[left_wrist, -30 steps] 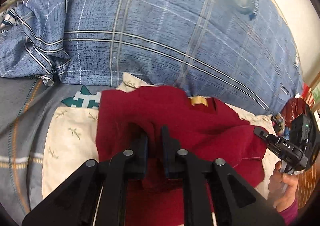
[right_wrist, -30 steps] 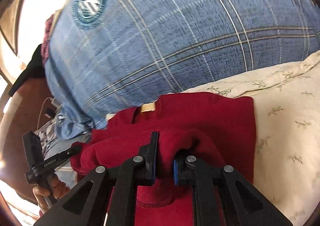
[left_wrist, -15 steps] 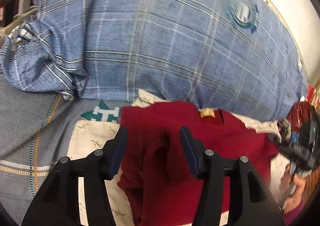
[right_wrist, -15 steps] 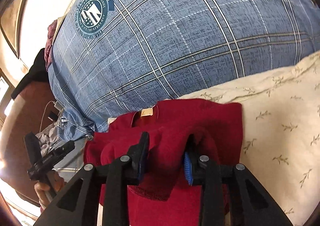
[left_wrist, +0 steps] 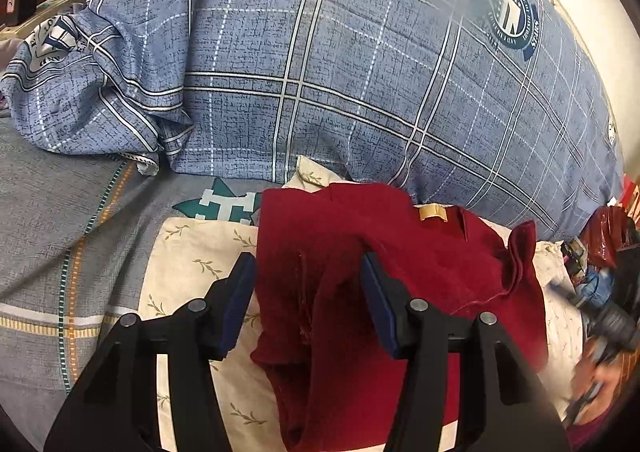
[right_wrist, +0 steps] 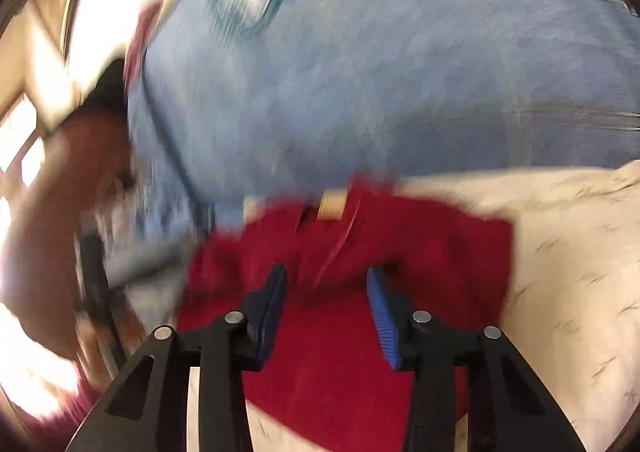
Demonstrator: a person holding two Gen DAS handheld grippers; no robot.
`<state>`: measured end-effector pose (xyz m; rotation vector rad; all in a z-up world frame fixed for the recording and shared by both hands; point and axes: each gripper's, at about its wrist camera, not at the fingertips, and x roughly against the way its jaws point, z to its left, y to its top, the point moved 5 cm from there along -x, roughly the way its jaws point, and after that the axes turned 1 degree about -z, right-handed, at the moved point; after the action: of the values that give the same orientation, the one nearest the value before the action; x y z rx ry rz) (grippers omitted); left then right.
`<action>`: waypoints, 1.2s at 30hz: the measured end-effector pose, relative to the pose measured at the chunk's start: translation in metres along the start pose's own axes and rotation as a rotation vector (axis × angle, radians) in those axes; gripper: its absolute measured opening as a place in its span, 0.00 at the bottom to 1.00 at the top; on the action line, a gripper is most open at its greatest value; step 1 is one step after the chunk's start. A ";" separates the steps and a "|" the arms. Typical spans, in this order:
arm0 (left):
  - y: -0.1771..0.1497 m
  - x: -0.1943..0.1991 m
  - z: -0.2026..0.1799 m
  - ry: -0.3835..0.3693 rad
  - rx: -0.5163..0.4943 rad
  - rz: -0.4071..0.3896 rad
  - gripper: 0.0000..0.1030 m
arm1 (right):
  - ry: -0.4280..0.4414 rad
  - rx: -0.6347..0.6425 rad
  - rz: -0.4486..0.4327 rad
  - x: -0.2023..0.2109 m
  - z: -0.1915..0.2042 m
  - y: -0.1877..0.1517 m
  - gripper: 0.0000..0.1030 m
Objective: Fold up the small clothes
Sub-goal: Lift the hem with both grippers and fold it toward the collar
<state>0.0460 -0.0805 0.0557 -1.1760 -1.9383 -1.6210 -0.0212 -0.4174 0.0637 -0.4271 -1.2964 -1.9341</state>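
Red garment point(left_wrist: 400, 272) lies rumpled, tan label up; both grippers' jaws apart, just opened.

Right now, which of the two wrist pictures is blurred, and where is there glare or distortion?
Right wrist view: heavily motion-blurred, the red garment and blue plaid duvet smeared, with white glare down the left edge. Left wrist view: sharp on the garment and duvet, blurred only at the far right edge; fisheye bending curves the plaid lines.
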 end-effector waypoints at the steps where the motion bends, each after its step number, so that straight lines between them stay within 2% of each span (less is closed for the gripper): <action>1: -0.001 0.000 0.000 0.005 -0.003 -0.001 0.51 | -0.022 0.017 0.040 -0.013 0.001 -0.005 0.34; 3: -0.002 -0.001 0.001 0.021 -0.011 0.001 0.51 | -0.093 0.015 0.049 -0.035 -0.008 0.002 0.34; 7: -0.002 -0.003 0.010 0.045 -0.001 0.004 0.51 | -0.233 -0.099 -0.058 -0.054 -0.059 0.054 0.34; 9: 0.000 -0.001 0.017 0.052 0.022 0.002 0.51 | -0.331 -0.146 -0.035 -0.066 -0.081 0.065 0.35; 10: 0.001 0.001 0.021 0.056 0.030 -0.001 0.51 | -0.338 -0.151 -0.036 -0.066 -0.080 0.066 0.37; 12: 0.004 0.005 0.027 0.073 0.036 -0.019 0.51 | -0.319 -0.118 -0.082 -0.056 -0.063 0.065 0.38; 13: 0.006 0.007 0.029 0.084 0.038 -0.031 0.51 | -0.308 -0.105 -0.102 -0.050 -0.053 0.062 0.43; 15: 0.009 0.008 0.034 0.097 0.052 -0.044 0.51 | -0.227 -0.092 -0.116 -0.046 -0.024 0.052 0.48; 18: 0.004 0.002 0.036 0.078 0.071 -0.010 0.52 | -0.088 0.023 -0.009 -0.072 0.035 0.035 0.48; 21: -0.001 -0.001 0.030 0.078 0.039 0.006 0.52 | -0.025 0.127 0.054 -0.107 0.084 0.026 0.48; 24: -0.005 -0.002 0.021 0.083 -0.019 0.009 0.52 | 0.020 0.111 0.065 -0.138 0.111 0.029 0.48; 27: -0.006 -0.001 0.018 0.137 -0.083 -0.006 0.52 | 0.081 0.036 0.102 -0.166 0.126 0.033 0.49; 28: -0.006 -0.001 0.018 0.158 -0.099 -0.012 0.52 | 0.096 0.022 0.115 -0.173 0.132 0.035 0.52; 29: -0.005 -0.001 0.020 0.179 -0.112 -0.015 0.52 | 0.103 0.018 0.128 -0.181 0.139 0.036 0.62; 31: -0.004 0.000 0.024 0.210 -0.121 -0.021 0.52 | 0.076 0.030 0.174 -0.200 0.150 0.033 0.66; 33: -0.002 0.001 0.031 0.215 -0.104 -0.028 0.52 | 0.003 0.090 0.201 -0.215 0.156 0.032 0.58; 34: -0.002 0.002 0.034 0.213 -0.092 -0.027 0.52 | -0.046 0.141 0.203 -0.219 0.158 0.031 0.29; 35: -0.001 0.002 0.038 0.213 -0.077 -0.021 0.52 | -0.096 0.176 0.198 -0.221 0.157 0.030 0.08; 36: -0.001 0.003 0.041 0.213 -0.063 -0.015 0.52 | -0.094 0.178 0.198 -0.220 0.156 0.030 0.08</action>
<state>0.0534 -0.0410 0.0456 -0.9686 -1.7781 -1.7496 0.1261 -0.1959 0.0103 -0.5399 -1.4173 -1.6373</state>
